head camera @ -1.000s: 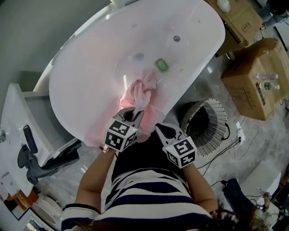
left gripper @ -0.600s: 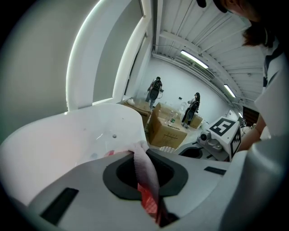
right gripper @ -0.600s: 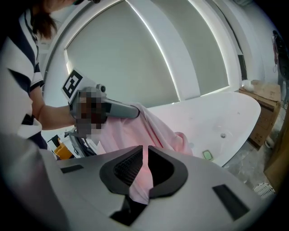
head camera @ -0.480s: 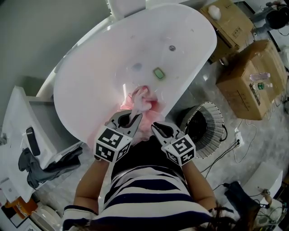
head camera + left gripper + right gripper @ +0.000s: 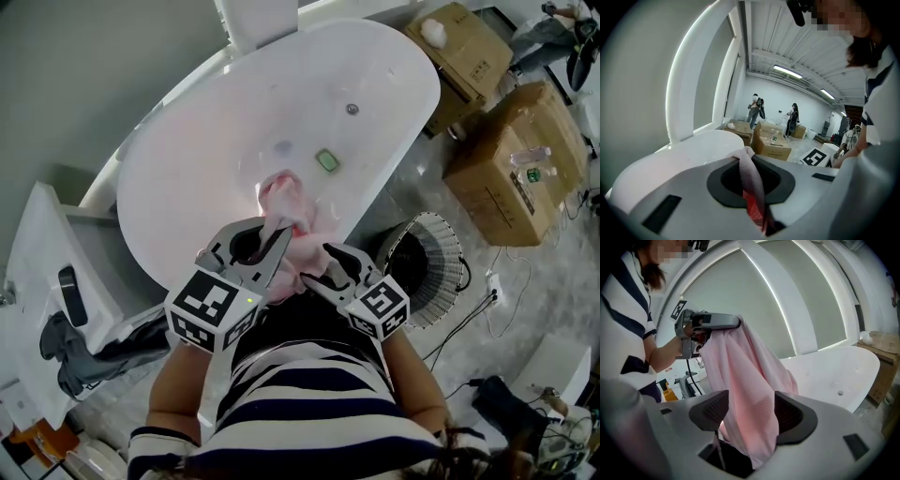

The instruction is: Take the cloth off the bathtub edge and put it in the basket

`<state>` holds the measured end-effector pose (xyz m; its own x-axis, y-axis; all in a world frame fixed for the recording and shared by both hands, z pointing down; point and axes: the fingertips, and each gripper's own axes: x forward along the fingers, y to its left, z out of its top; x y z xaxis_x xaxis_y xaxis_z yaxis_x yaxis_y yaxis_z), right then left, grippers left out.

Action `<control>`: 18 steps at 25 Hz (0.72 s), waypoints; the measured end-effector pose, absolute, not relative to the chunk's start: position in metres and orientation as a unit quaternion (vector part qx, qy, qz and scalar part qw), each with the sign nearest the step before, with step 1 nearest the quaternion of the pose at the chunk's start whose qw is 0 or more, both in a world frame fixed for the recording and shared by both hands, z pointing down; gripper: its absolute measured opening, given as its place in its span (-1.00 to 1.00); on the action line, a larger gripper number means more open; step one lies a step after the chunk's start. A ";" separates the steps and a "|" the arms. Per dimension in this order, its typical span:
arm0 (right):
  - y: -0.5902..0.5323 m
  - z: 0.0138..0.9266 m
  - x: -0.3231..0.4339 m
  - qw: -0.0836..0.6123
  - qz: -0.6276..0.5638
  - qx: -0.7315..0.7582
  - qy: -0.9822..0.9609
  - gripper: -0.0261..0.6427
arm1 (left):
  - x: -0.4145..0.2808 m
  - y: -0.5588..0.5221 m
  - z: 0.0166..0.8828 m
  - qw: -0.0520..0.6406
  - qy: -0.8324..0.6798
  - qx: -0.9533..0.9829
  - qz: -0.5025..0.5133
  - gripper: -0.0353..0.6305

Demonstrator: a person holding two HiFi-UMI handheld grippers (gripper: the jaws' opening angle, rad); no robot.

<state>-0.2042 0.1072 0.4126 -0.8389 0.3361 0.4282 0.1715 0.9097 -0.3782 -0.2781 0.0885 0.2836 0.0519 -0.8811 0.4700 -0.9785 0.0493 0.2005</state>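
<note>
Left gripper (image 5: 277, 238) pinched the pink cloth (image 5: 281, 192), seemingly lifted off the bathtub (image 5: 187, 178). Right gripper (image 5: 326, 259) jaws had just been opening, cloth hanging loosely between them. Basket (image 5: 452, 281) remained unreached.

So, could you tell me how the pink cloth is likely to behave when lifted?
Probably floppy: the pink cloth hangs in loose folds from the shut left gripper. Likely light, since that narrow pinch holds it up.

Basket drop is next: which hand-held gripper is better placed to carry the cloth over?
Left, probably. The left hand-held gripper is clamped on the cloth. The right hand-held gripper has just been opening, cloth loose between its jaws, though the basket sits on its side.
</note>
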 end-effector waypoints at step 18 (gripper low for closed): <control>0.121 0.420 -0.237 0.270 0.053 -0.136 -0.952 0.18 | -0.246 0.118 0.159 0.171 -0.625 0.758 0.071 -0.81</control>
<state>-0.2374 0.1209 0.4199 -0.8172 0.2873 0.4997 0.2305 0.9575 -0.1735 -0.2458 0.1182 0.1592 0.2093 -0.9235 0.3215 -0.9720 -0.1606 0.1714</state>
